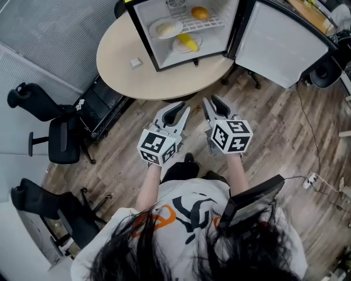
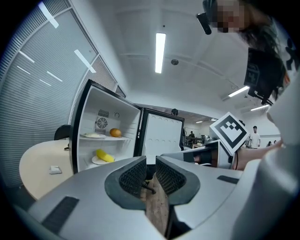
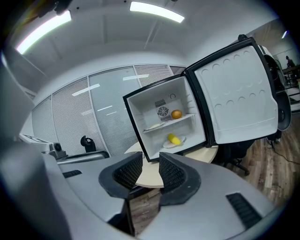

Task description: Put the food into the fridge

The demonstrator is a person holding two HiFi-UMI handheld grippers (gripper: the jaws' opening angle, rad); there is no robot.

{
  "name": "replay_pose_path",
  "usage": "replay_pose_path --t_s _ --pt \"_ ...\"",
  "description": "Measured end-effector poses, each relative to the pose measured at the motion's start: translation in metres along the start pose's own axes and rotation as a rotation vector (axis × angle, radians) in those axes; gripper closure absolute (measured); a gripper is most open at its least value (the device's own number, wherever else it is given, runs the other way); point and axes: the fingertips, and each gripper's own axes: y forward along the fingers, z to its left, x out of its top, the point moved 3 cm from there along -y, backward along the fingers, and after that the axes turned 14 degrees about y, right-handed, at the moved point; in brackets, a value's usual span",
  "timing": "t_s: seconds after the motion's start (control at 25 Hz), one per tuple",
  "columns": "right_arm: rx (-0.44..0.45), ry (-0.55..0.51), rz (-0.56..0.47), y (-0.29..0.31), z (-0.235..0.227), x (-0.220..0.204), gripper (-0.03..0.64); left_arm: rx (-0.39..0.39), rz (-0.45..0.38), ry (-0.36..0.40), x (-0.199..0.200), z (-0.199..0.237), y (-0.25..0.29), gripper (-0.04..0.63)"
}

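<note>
The wooden floor (image 1: 285,142) fills most of the head view, and a round beige worktop (image 1: 118,60) stands on it at the top. A small fridge (image 1: 141,38) sits on the worktop with its door (image 1: 279,46) swung fully open to the right, so the white interior is exposed. Two black office chairs (image 1: 60,140) stand on the floor at the left, well apart from the worktop. The person (image 1: 186,214) stands in front of the worktop, short of the fridge, with both arms held forward at waist level. The left gripper (image 1: 181,107) and the right gripper (image 1: 210,100) are side by side above the floor and point toward the fridge, touching nothing. In the left gripper view the jaws stand slightly apart with a narrow gap; only floor shows through, and nothing is between them. In the right gripper view the jaws also stand a little apart and empty, with the worktop edge visible through the gap. The food is inside the fridge. A white plate (image 1: 166,28) holding a pale item rests on the upper wire shelf, and an orange (image 1: 200,13) lies beside it on the same shelf. A yellow fruit (image 1: 187,41) lies on a second plate (image 1: 178,47) on the fridge floor. A small white object (image 1: 135,63) lies on the worktop just left of the fridge.
</note>
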Motion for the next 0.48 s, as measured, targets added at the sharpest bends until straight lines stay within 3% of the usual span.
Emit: replay_pose_path --t_s 0.48 --pt "0.002 0.027 0.005 -0.093 -0.029 -0.019 0.525 0.000 0.041 0.017 0.005 -0.088 -0.010 0.541"
